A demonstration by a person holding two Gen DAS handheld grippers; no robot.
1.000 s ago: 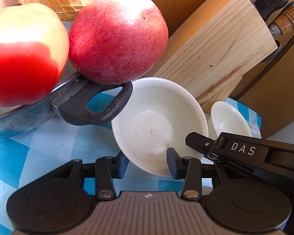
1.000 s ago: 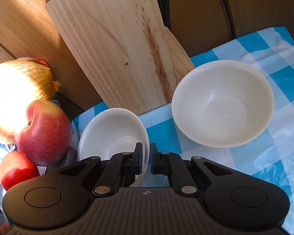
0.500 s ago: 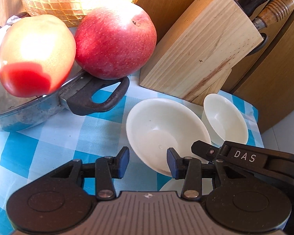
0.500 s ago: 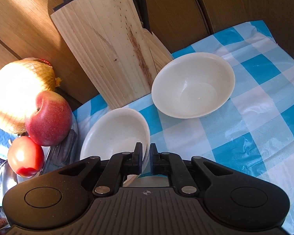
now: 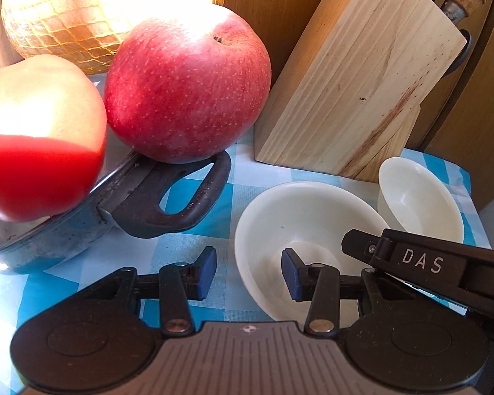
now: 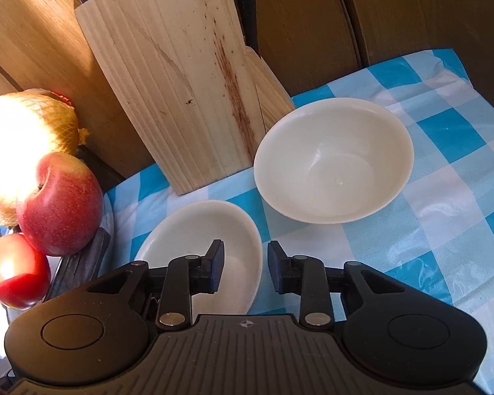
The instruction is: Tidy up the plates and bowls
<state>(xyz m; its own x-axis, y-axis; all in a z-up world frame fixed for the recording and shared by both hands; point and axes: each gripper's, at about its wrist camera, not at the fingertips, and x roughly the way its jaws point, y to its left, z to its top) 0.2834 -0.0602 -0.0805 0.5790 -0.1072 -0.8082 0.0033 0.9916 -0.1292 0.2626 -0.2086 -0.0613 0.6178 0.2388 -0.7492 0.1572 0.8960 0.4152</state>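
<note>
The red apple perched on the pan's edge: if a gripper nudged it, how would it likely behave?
The red apple looks round and smooth, so it would probably roll. It sits at the rim of the pan above the black handle, so a nudge might tip it onto the checked cloth. It appears firm, unlikely to deform.

light: hard sun, upper left | glare: netted melon [image 5: 82,10] blown out | edges: fisheye-bent, dark corners
</note>
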